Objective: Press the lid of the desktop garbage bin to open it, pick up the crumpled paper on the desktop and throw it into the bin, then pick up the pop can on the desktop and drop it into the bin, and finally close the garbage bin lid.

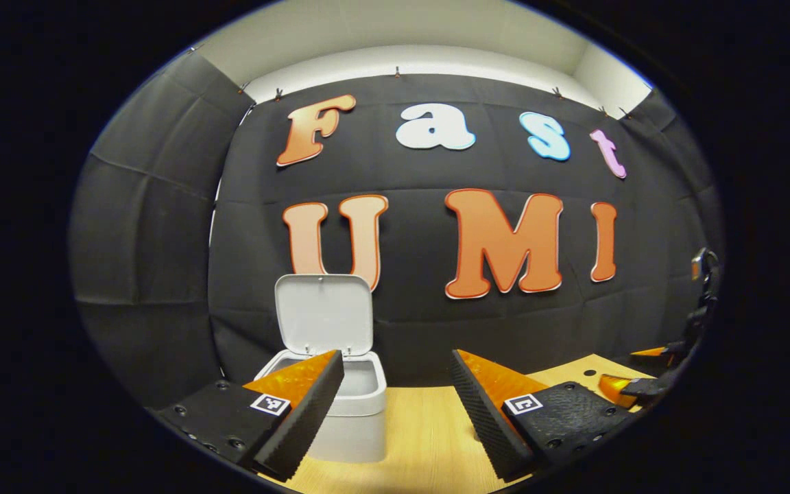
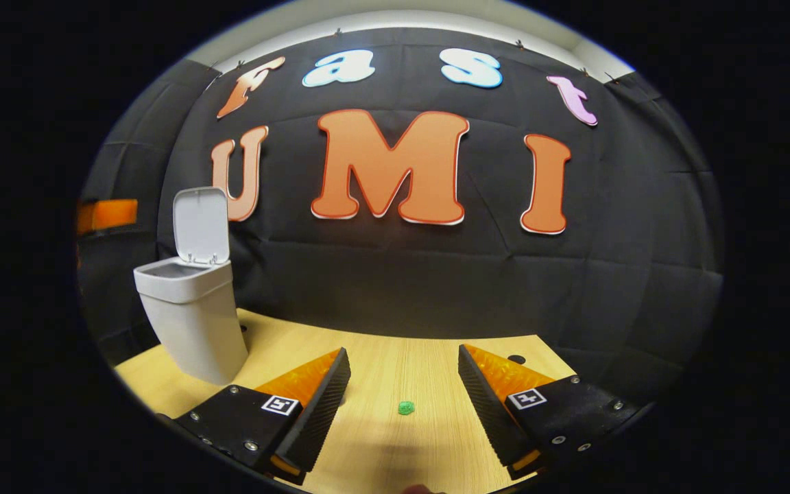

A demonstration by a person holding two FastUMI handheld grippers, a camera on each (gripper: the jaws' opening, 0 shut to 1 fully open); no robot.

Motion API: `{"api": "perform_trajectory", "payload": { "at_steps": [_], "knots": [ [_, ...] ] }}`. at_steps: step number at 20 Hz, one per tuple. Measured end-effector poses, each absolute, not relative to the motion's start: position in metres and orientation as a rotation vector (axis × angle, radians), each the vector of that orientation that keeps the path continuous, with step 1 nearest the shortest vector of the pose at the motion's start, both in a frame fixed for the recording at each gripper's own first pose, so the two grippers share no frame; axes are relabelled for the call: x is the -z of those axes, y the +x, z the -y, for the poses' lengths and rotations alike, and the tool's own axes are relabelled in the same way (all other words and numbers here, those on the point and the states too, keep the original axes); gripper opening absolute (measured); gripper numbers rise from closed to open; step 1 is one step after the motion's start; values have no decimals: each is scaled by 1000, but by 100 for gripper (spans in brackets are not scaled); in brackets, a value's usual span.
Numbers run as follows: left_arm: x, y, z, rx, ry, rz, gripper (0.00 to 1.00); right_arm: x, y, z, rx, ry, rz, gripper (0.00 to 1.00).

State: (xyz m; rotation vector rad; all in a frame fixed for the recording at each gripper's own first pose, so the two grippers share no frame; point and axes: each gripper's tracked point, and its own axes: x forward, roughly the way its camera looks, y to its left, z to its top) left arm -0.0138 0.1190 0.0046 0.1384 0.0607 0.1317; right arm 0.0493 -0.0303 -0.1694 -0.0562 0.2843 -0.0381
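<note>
Both grippers, left gripper (image 1: 396, 398) and right gripper (image 2: 402, 401), gape empty, the open-lidded bin (image 2: 193, 315) ahead-left of each.

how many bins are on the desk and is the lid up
1. The bin stands at the desk's back left, by the wall, lid raised upright. In the left gripper view it sits just beyond the fingers. Other bins could be out of frame.

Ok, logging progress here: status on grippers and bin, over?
Left gripper open, empty. Right gripper open, empty. White plastic desktop bin, white lid up. Small green speck on wooden desktop, nothing blocking.
</note>
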Motion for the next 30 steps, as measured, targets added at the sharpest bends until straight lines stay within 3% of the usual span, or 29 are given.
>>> {"api": "perform_trajectory", "payload": {
  "at_steps": [10, 17, 19, 20, 22, 24, 26, 28, 29, 30],
  "knots": [
    [-7, -45, -89, -163, 193, -116, 99, 274, 112, 30, 25, -65, -428, 95],
    [0, -63, -90, -230, 261, -207, 95, 387, 147, 50, 75, -9, -652, 95],
    [4, -66, -90, -246, 275, -234, 99, 413, 149, 55, 93, -12, -717, 95],
    [4, -66, -89, -252, 281, -238, 96, 423, 150, 55, 94, -4, -741, 94],
    [6, -65, -93, -268, 288, -246, 99, 444, 150, 53, 94, -4, -791, 87],
    [10, -60, -93, -270, 283, -257, 96, 452, 147, 46, 73, 5, -815, 75],
    [16, -55, -90, -260, 277, -273, 96, 457, 147, 43, 63, -13, -821, 61],
    [17, -50, -86, -240, 282, -276, 99, 454, 147, 43, 64, -39, -809, 42],
    [16, -48, -85, -229, 287, -270, 96, 451, 147, 42, 64, -41, -807, 29],
    [16, -46, -84, -220, 289, -267, 95, 450, 146, 42, 61, -42, -807, 26]
  ]
}}
